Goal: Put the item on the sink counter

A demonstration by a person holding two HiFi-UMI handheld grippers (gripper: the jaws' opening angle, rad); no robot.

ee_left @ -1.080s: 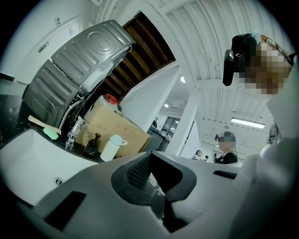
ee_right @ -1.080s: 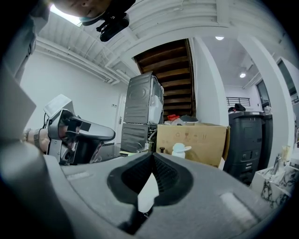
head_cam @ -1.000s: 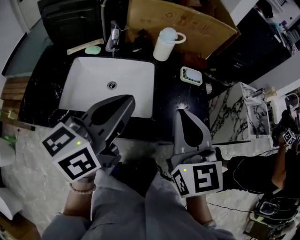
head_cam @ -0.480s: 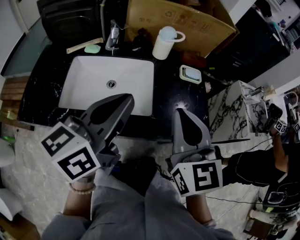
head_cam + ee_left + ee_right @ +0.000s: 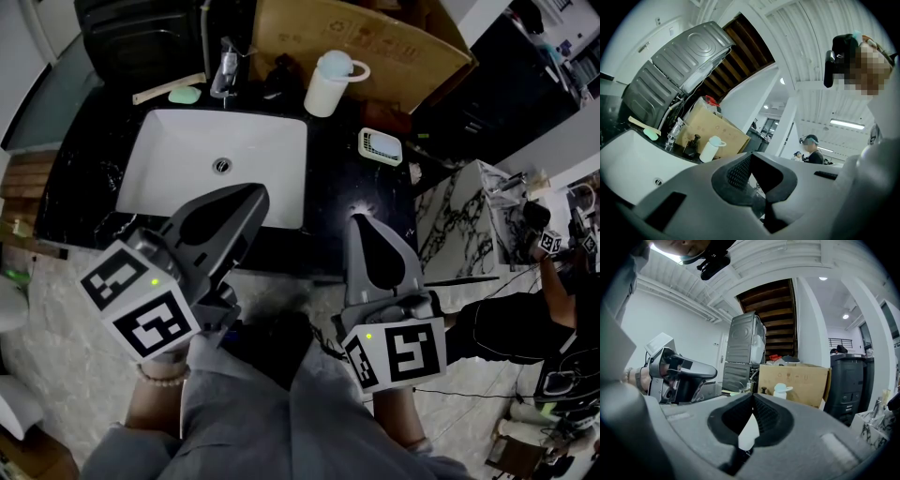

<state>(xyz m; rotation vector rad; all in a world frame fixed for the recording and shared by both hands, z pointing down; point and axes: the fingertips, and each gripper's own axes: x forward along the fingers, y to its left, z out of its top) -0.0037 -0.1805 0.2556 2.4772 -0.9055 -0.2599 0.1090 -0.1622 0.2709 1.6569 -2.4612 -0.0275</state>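
Neither claw carries anything. The left claw [image 5: 255,195] has its jaws pressed fully together with nothing between the pads, and so does the right claw [image 5: 361,222]. Both hang level just in front of the near edge of the black bench [image 5: 347,178], tips pointing toward it. Which thing is the task's item cannot be told from here, because everything small in view already rests on the bench. Either the placing is finished, or the item has yet to be fetched from somewhere out of view. Nothing here suggests a carry is under way. Counted on the bench are one white basin [image 5: 187,159], one tap [image 5: 223,73] behind it, and one white lidded jug [image 5: 330,86]. There is also one dark bottle [image 5: 278,80] between tap and jug, and one soap dish [image 5: 381,146] to the right of the basin. At the back left lie one pale green piece [image 5: 185,95] and one pale stick [image 5: 155,93]. One cardboard box [image 5: 375,42] stands behind the jug.
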